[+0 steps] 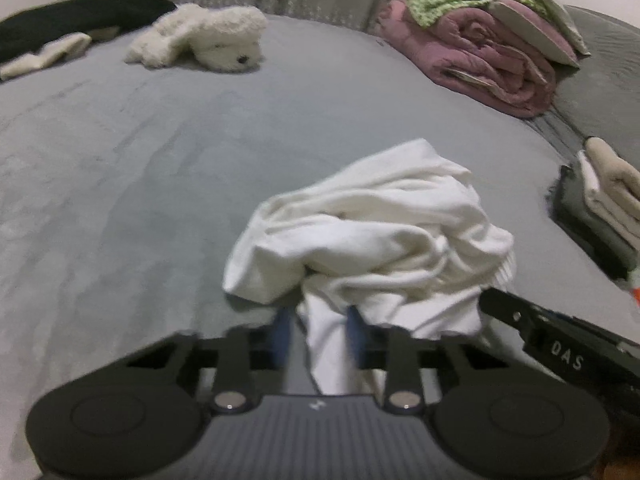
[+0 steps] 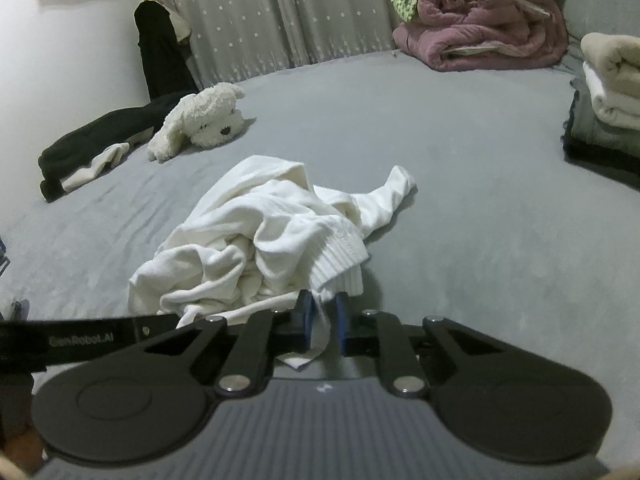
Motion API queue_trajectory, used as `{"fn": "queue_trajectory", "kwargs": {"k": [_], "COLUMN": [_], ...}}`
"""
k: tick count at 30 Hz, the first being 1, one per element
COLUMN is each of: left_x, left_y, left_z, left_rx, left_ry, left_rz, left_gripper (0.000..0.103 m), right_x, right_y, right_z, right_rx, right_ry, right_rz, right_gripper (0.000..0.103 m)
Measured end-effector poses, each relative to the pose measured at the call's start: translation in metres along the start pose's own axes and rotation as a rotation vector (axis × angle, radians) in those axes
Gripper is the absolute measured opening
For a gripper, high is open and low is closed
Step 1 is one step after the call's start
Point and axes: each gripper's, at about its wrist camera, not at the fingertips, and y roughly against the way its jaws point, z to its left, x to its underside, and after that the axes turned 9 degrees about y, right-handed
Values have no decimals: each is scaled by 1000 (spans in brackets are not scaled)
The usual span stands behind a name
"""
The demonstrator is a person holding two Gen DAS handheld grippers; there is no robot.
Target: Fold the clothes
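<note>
Only right wrist view shows white garment (image 2: 256,236) ribbed hem.

Grey bed (image 2: 460,184) before a pale star-patterned curtain (image 2: 280,16), white wall (image 2: 80,40) beside.

Left hand-held gripper (image 1: 318,330) and right hand-held gripper (image 2: 323,318), angled downward, both clamped on cloth.

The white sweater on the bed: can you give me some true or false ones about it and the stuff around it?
1. Both claws pinch the white sweater. True: left claw, right claw.
2. The sweater is neatly folded. False: it is crumpled.
3. A fluffy white toy dog lies on the bed. True.
4. The rolled blanket is blue. False: it is pink.
</note>
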Motion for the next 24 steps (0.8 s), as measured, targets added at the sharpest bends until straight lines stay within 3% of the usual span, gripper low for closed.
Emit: {"fn": "queue_trajectory", "kwargs": {"k": [3, 15, 19, 20, 24], "left_x": [2, 15, 26, 28, 41], "left_y": [1, 37, 52, 55, 63], "left_z": [-3, -22, -27, -28, -27], "left_rx": [25, 164, 209, 217, 238], "left_ry": [-13, -102, -137, -146, -175], "left_rz": [5, -14, -14, -16, 13], "left_gripper": [5, 3, 3, 3, 3], "right_x": [-2, -2, 1, 1, 2], "right_y": [4, 24, 29, 30, 33], "right_z": [-3, -23, -28, -29, -33], "right_rx": [14, 43, 40, 36, 8], "right_ry": [-1, -19, -19, -22, -50], "right_rz": [-14, -26, -13, -11, -2], "right_gripper": [3, 3, 7, 14, 15]}}
